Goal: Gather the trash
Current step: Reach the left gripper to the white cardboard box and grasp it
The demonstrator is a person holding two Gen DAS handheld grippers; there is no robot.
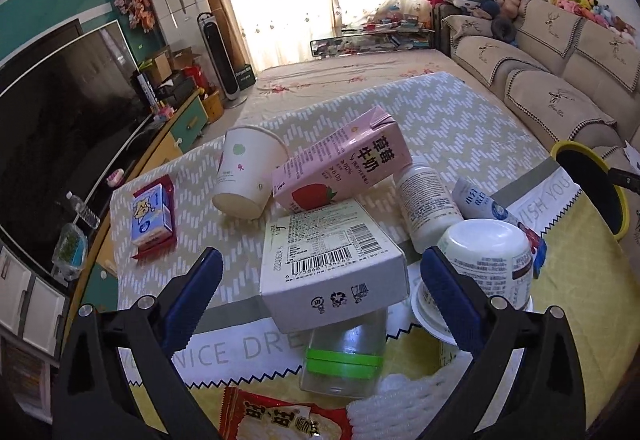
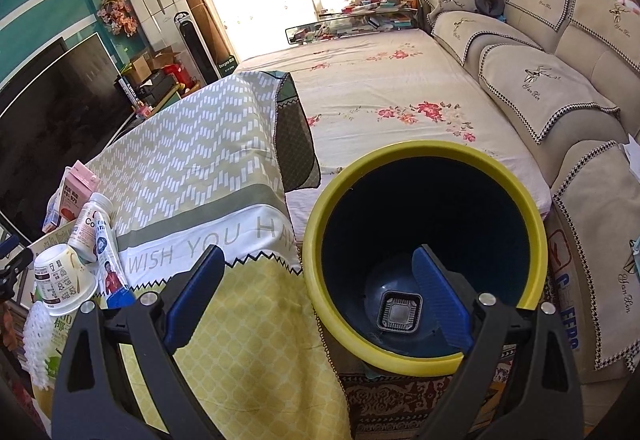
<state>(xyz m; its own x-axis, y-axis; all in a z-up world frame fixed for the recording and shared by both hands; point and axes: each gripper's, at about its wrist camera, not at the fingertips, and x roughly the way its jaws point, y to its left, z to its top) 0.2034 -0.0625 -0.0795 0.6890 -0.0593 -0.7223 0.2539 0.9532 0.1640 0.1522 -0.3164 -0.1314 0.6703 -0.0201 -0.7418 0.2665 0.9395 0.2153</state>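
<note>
A toppling of the pile is the main risk: the white box (image 1: 334, 260) is seen resting on a clear jar (image 1: 344, 356), and a pink milk carton (image 1: 344, 159) leans on the box's far edge at 12 o'clock, so a grab at the box could send the carton or the paper cup (image 1: 248, 175) rolling off the table (image 1: 460, 111). The yogurt tub (image 1: 490, 260), just beside the right finger at 3 o'clock, could also be knocked. The left gripper (image 1: 322, 300) is spread wide around the box, with no contact visible and nothing held. The right gripper (image 2: 316, 304) is likewise wide apart and empty, hovering over the rim of the yellow bin (image 2: 424, 155), in which one black tray (image 2: 398, 314) lies.
</note>
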